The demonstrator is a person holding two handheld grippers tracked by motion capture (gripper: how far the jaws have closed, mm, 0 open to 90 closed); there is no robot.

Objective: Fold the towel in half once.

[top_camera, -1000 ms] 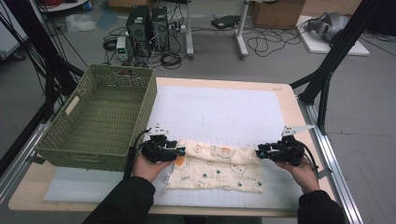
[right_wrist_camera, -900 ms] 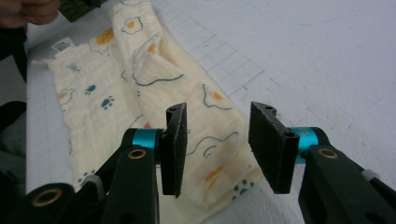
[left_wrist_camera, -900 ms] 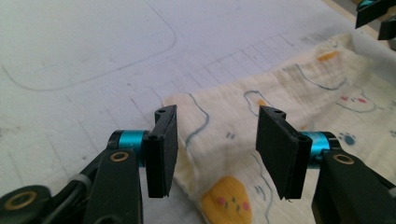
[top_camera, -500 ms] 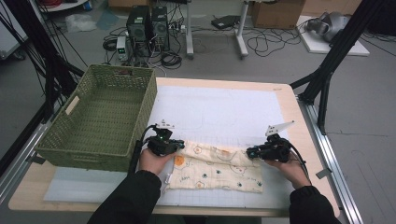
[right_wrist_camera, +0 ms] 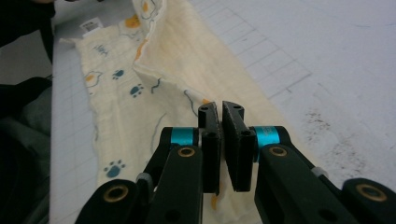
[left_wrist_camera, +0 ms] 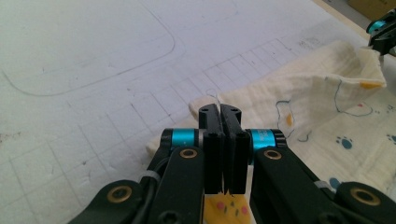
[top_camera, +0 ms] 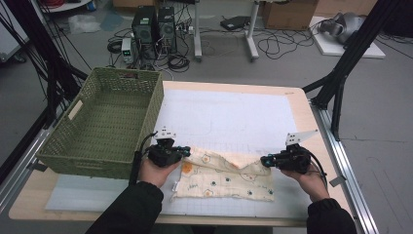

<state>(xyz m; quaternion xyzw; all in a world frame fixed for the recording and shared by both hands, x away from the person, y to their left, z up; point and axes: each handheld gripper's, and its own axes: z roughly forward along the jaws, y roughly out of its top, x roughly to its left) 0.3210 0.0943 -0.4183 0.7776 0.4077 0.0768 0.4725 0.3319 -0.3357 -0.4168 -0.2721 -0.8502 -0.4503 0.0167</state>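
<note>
While gripping one cream printed cloth [top_camera: 229, 174] at two points along its far edge, lying partly folded on the white gridded mat [top_camera: 229, 114] near the table's front. Holding the cloth's left corner in the left gripper [top_camera: 185, 151], jaws pressed together on the fabric, as seen in the left gripper view [left_wrist_camera: 223, 112] where a bit of cream edge is peeking out beyond the tips. Pinching the right end in the right gripper [top_camera: 265, 160], jaws nearly closed with cloth between them in the right gripper view [right_wrist_camera: 220, 112]. Sagging between the two grippers, the lifted edge, with a shallow dip at the middle; lying flat on the mat, the nearer part of the cloth, showing small paw prints and orange animal figures.

Counting two hands, left hand [top_camera: 157, 168] and right hand [top_camera: 307, 174], each wrapping one gripper, with dark sleeves coming in from the bottom. Sitting at the table's left end, one green woven basket [top_camera: 104, 122], just beside the left gripper. Standing on the floor beyond the table [top_camera: 302, 105], two dark computer towers [top_camera: 155, 24] among loose cables.
</note>
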